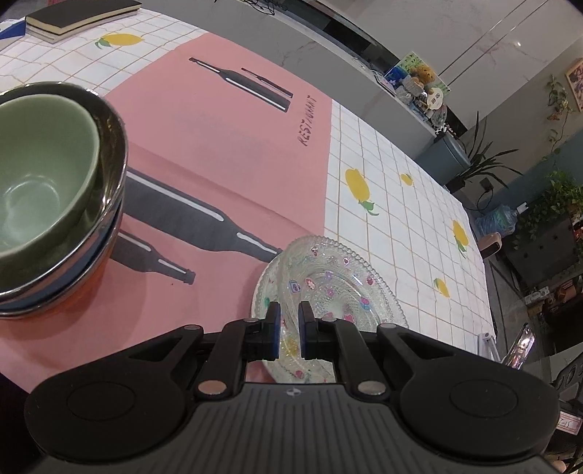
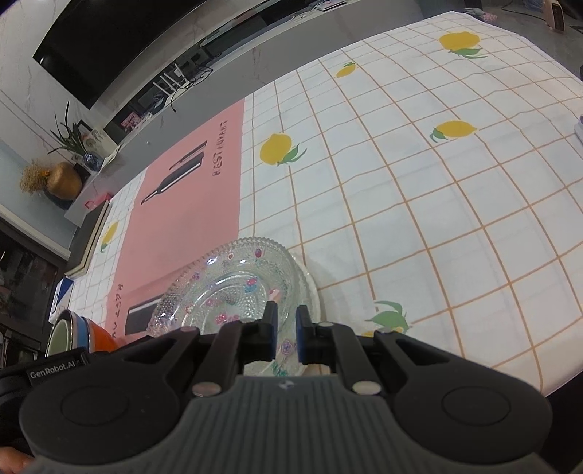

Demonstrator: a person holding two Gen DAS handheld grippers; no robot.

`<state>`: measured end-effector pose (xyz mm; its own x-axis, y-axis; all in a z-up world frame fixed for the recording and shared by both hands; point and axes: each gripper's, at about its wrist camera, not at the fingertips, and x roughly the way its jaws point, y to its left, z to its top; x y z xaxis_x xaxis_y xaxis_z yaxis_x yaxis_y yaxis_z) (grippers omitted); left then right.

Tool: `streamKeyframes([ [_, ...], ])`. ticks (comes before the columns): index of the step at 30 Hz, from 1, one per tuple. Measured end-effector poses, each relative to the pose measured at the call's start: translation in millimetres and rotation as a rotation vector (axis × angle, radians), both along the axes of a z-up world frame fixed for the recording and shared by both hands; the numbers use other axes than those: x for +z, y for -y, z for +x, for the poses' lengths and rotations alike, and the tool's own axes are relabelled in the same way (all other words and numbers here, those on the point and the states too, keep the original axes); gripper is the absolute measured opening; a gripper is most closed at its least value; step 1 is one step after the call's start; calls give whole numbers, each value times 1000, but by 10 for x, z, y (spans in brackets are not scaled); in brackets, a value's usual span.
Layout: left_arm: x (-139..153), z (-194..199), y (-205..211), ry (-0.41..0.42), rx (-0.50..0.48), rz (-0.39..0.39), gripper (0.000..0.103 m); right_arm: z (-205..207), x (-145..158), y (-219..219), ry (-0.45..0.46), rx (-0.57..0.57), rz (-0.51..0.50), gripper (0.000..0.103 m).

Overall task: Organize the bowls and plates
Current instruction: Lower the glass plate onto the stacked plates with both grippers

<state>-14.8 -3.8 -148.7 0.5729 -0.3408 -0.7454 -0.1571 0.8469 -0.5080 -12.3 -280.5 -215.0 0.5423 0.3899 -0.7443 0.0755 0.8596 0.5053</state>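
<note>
A clear glass plate (image 1: 339,284) with coloured stickers is tilted above a white patterned plate (image 1: 288,361) on the table. My left gripper (image 1: 289,330) is shut on the glass plate's near rim. In the right wrist view the glass plate (image 2: 233,288) sits over the white plate (image 2: 309,288), and my right gripper (image 2: 286,333) is shut on its rim from the other side. A green bowl (image 1: 40,175) is nested in a steel bowl (image 1: 109,204) on blue and orange bowls at the left; the stack also shows in the right wrist view (image 2: 76,333).
A pink bottle-print mat (image 1: 226,156) lies on the lemon-check tablecloth (image 2: 419,189). Books (image 1: 76,18) lie at the far corner. The table edge (image 2: 546,390) runs close on the right.
</note>
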Motion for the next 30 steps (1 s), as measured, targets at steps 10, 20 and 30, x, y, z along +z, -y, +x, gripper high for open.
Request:
streamKeyframes([
  [10,-98,-8,21,-36,-8,12,10,-22,-61,-28,-9,12,-28,7],
  [20,-131,9,24,-47,-6,32,9,-28,-62,-61,12,26,-56,7],
  [30,-26,-16,42,15,-9,109,8,-39,-17,1,33,-5,-62,11],
])
